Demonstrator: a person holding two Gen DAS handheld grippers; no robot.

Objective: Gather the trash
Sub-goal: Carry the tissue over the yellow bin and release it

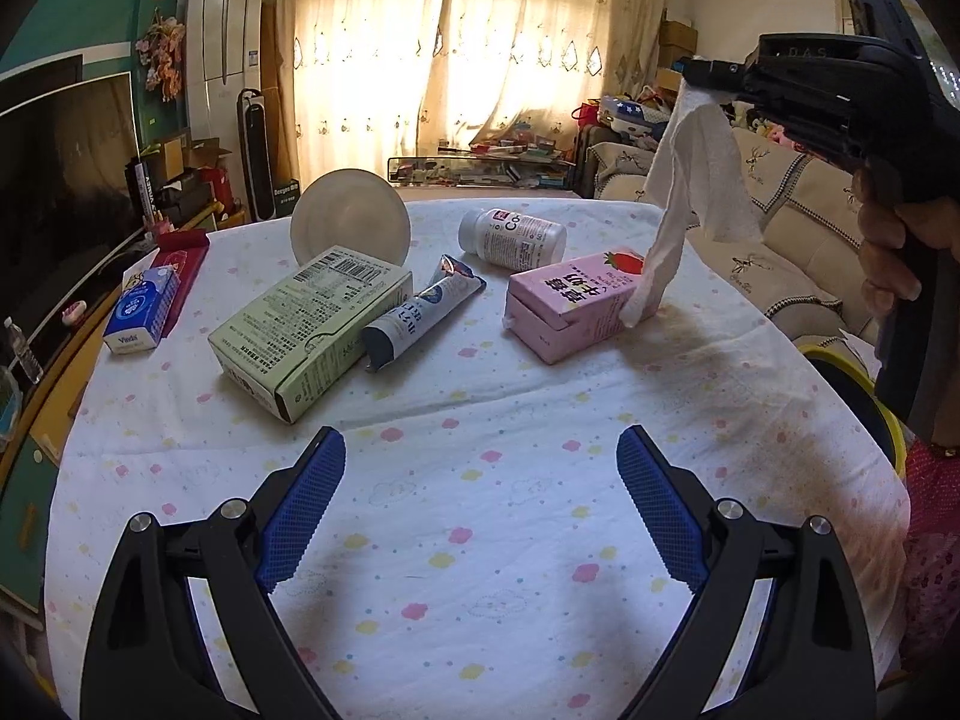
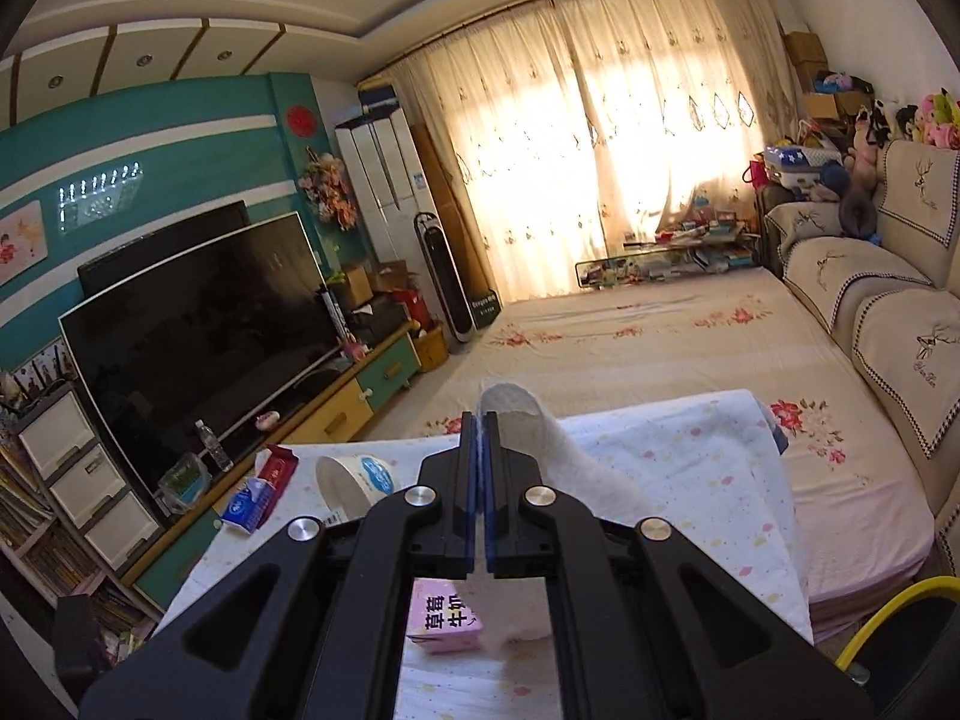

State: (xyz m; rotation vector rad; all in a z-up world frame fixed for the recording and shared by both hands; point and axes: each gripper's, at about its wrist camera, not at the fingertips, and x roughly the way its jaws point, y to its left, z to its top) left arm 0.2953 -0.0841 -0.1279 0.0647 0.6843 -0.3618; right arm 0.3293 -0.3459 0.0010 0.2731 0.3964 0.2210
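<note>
My right gripper (image 2: 480, 420) is shut on a white paper tissue (image 2: 540, 438) and holds it up above the table. In the left wrist view that gripper (image 1: 699, 69) is at the upper right and the tissue (image 1: 702, 180) hangs down, its tip touching a pink strawberry milk carton (image 1: 576, 303). The carton also shows under the right gripper (image 2: 447, 621). My left gripper (image 1: 480, 450) is open and empty, low over the near part of the table. Ahead of it lie a green box (image 1: 312, 324), a toothpaste tube (image 1: 420, 312) and a white bottle (image 1: 513, 237).
The table wears a white spotted cloth (image 1: 480, 540). A white bowl (image 1: 351, 219) lies on its side at the back, with a blue tissue pack (image 1: 141, 312) at the left edge. A yellow-rimmed bin (image 1: 864, 396) stands at the table's right. A sofa (image 2: 888, 312) and TV (image 2: 198, 324) flank the room.
</note>
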